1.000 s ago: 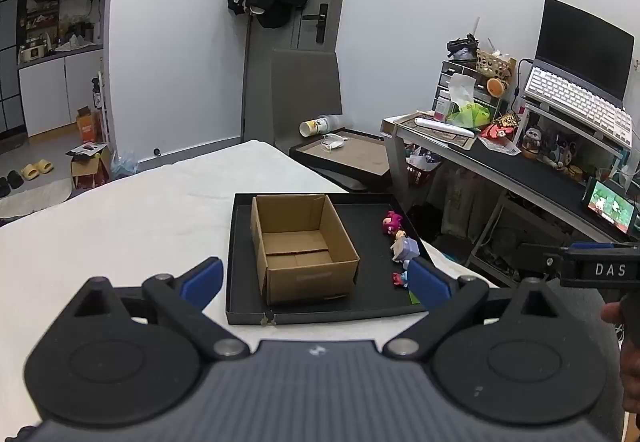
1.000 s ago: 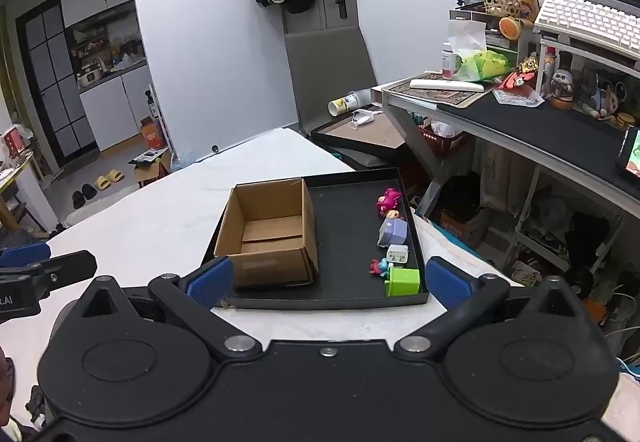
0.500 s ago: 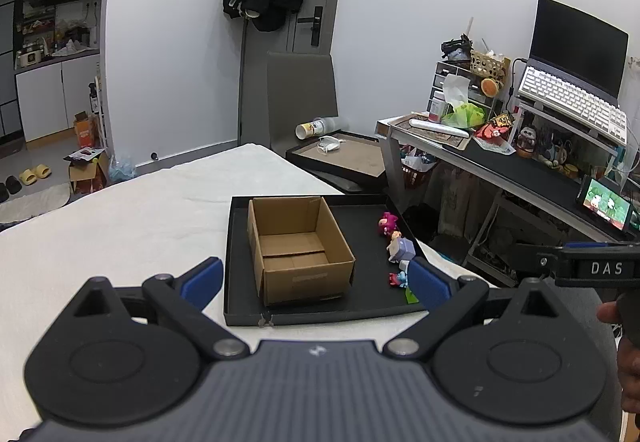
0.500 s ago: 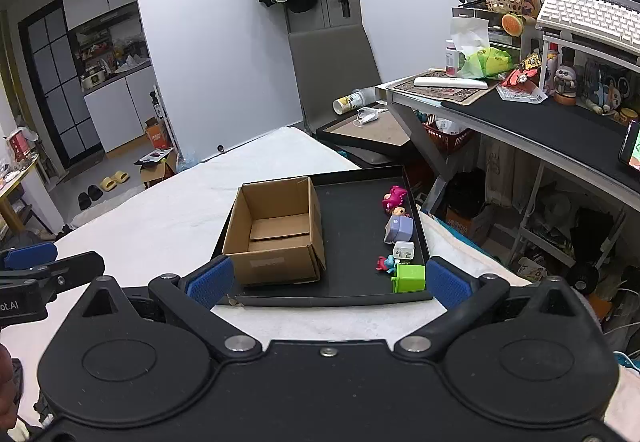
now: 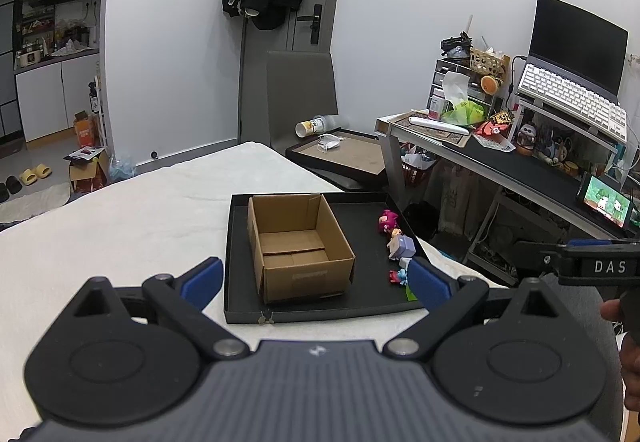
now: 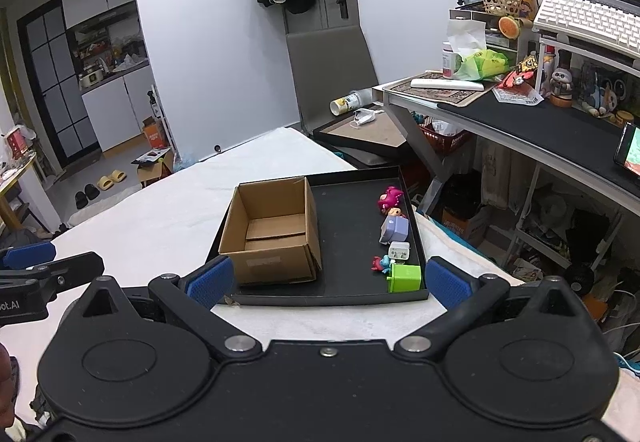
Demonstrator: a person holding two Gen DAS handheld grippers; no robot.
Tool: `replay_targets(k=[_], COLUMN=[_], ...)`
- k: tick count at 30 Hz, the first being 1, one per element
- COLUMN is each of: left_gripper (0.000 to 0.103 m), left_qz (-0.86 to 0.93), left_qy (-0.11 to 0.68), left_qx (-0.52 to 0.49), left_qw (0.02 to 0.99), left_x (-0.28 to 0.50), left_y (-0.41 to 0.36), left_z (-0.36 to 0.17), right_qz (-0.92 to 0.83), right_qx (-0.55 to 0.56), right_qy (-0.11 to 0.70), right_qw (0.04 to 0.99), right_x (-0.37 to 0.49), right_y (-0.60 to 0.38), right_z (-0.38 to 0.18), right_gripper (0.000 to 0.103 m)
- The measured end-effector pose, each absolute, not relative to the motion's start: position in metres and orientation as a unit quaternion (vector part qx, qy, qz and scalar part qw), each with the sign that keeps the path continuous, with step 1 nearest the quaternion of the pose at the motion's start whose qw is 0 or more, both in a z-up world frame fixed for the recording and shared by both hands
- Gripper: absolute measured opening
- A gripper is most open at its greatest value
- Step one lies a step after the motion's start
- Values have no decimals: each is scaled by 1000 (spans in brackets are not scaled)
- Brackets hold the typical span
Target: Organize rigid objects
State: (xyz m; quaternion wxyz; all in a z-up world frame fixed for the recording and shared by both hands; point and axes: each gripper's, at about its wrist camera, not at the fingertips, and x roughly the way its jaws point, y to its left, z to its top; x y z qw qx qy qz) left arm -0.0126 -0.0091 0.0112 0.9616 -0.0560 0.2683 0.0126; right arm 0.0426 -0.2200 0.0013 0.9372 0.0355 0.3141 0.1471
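A black tray (image 6: 352,238) lies on the white table and holds an open, empty cardboard box (image 6: 272,234) on its left. Along its right side stand small rigid objects: a pink figure (image 6: 390,197), a lilac block figure (image 6: 395,228), a white charger (image 6: 400,252), a small red-blue toy (image 6: 380,262) and a green cube (image 6: 406,277). The left wrist view shows the box (image 5: 298,242), the pink figure (image 5: 387,220) and the lilac figure (image 5: 402,244). My left gripper (image 5: 316,282) and right gripper (image 6: 328,278) are open and empty, short of the tray's near edge.
A cluttered desk (image 6: 520,110) with a keyboard and laptop stands to the right. A grey chair (image 6: 332,74) and a second tray (image 6: 368,130) are behind the table. The white table (image 5: 120,210) extends left. The floor drops off beyond the tray's right edge.
Both grippers have drawn slightly back and up; the tray and box look a little farther off. Nothing on the tray has moved.
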Motion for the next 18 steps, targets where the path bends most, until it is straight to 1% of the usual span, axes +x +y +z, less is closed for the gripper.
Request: replay_targets(k=[18], left_gripper=[98], left_qz=[12], left_qy=[267], left_qx=[-54], left_qw=[962], left_x=[-16], left_y=[-10], left_z=[4], right_qz=[140], right_qx=[26], right_qy=[314], right_qw=[939], right_x=[40], right_y=[-219], right_z=[-5], right_gripper=[103])
